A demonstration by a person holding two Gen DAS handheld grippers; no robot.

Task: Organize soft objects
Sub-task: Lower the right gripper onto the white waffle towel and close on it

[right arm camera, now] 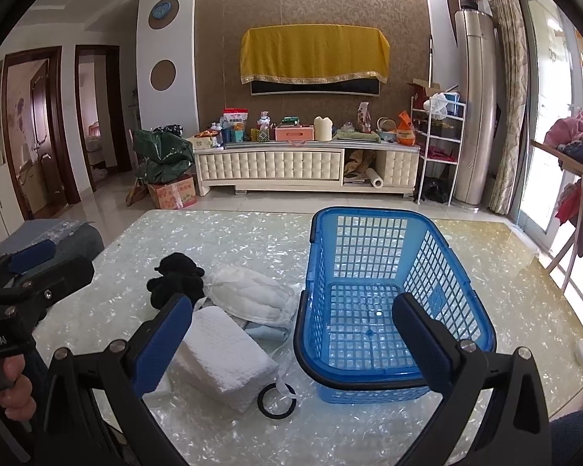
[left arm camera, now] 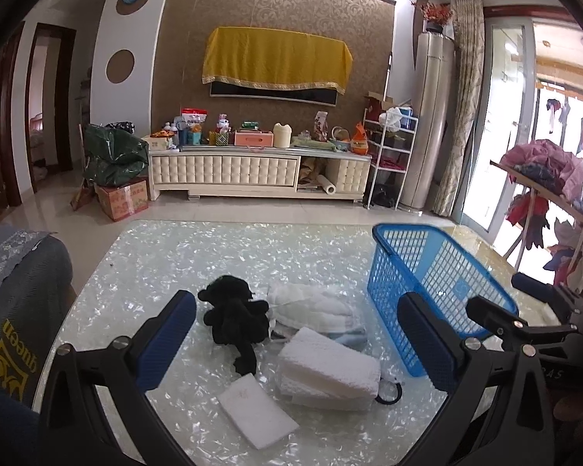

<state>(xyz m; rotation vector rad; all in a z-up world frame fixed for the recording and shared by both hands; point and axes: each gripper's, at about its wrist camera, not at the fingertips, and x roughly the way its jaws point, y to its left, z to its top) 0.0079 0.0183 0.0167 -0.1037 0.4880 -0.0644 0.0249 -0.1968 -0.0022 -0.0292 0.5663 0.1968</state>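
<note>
With both grippers' jaws wide and empty, bring the left gripper [left arm camera: 297,339] straight down over the black plush toy [left arm camera: 233,320] beside the blue basket [right arm camera: 369,299] on the desk [left arm camera: 155,264], pinching its thick body

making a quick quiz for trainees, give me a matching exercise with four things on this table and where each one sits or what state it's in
Things:
1. blue basket
2. black plush toy
3. flat white pad
4. black ring

Descriptions:
A. nearest the camera in the left wrist view
B. empty, at the right of the pile
C. beside the white foam block, by the basket's near corner
D. far left of the pile

Pairs: 1-B, 2-D, 3-A, 4-C
</note>
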